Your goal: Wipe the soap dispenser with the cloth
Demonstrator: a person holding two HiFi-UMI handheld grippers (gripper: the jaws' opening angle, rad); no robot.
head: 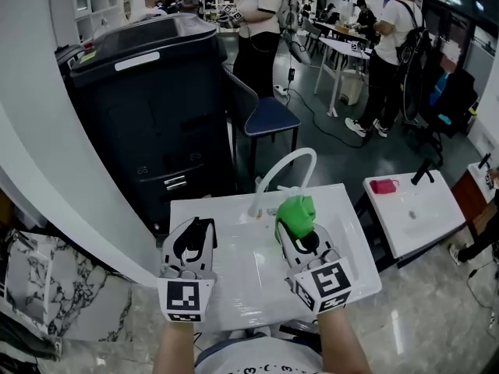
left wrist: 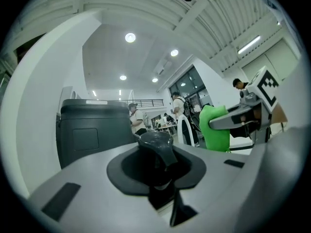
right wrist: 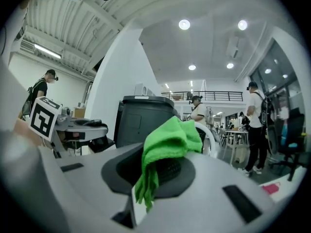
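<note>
Green cloth (right wrist: pixel 170 140) nipped in our right gripper (head: pixel 299 236), black soap dispenser (left wrist: pixel 156 145) clamped in our left gripper (head: pixel 191 241) — gap between them; only the head view shows the basin (head: pixel 249 291) edges.

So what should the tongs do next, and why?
Probably bring the right tongs sideways so the fuzzy green cloth they pinch meets the black soap dispenser gripped in the left tongs. The two are apart, so no wiping can start yet.
</note>
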